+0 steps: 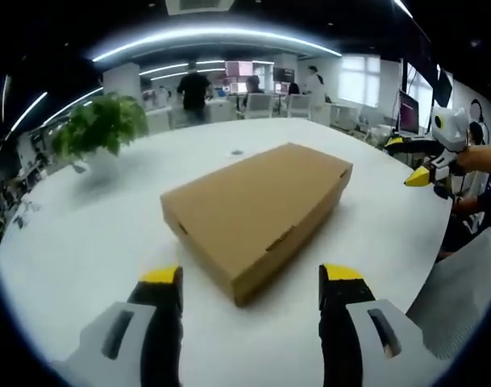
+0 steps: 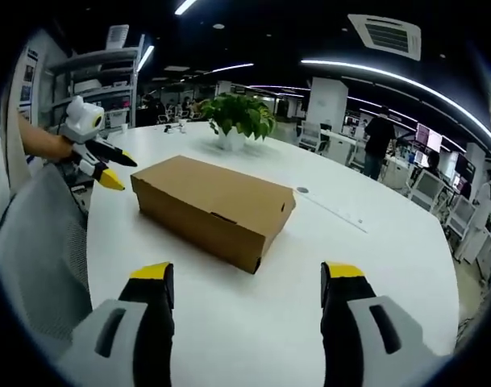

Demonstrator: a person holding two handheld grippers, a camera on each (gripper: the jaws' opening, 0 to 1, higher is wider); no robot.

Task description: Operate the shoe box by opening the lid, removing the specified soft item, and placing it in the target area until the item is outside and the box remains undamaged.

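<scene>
A closed brown cardboard shoe box (image 1: 257, 214) lies on the white table (image 1: 92, 242), its lid down. In the left gripper view my left gripper (image 1: 251, 278) is open just short of the box's near corner, holding nothing. The right gripper (image 1: 429, 173) hovers off the table's right edge, held by a hand. From the right gripper view the same box (image 2: 213, 205) lies ahead and a little left. My right gripper (image 2: 249, 274) is open and empty above the table (image 2: 374, 266). The left gripper (image 2: 100, 165) shows at the far left, its fingers apart.
A potted green plant (image 1: 100, 125) (image 2: 241, 113) stands on the table beyond the box. A grey chair back (image 2: 35, 258) (image 1: 463, 290) sits at the table's edge. A small round cap (image 2: 302, 190) is set in the tabletop. People stand among desks in the background.
</scene>
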